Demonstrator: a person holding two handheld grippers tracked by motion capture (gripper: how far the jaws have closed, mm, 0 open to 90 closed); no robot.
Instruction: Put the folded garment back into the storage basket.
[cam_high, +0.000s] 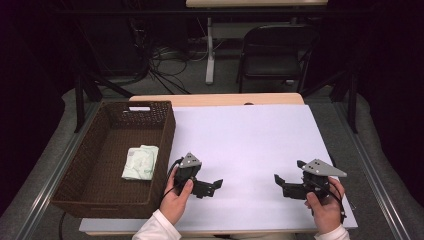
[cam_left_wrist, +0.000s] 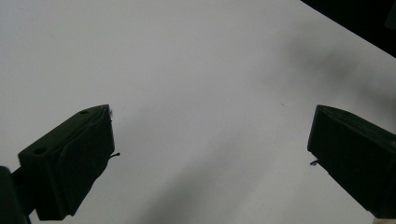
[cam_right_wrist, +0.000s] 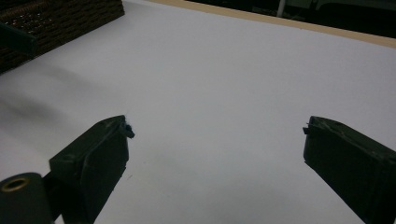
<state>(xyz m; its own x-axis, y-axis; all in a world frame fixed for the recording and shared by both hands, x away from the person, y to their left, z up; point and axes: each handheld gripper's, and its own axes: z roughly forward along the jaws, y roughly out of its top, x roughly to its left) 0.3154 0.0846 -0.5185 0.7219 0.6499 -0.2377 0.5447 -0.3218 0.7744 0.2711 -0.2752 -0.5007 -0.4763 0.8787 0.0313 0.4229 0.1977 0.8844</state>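
Left tool and right tool are held wide apart, empty, over the bench; a folded cloth in the basket is seen from the high view.

Left gripper and right gripper, both hand-held, point inward with jaws spread.

**Basket and pouch: condition and position**

Dark brown woven rectangular basket stands upright at the left side of the white counter, its near-left corner overhanging the edge. A handle slot is cut in its far wall. Inside, on the basket floor toward the right wall, lies one flat, crumpled white-and-pale-green soft pouch.
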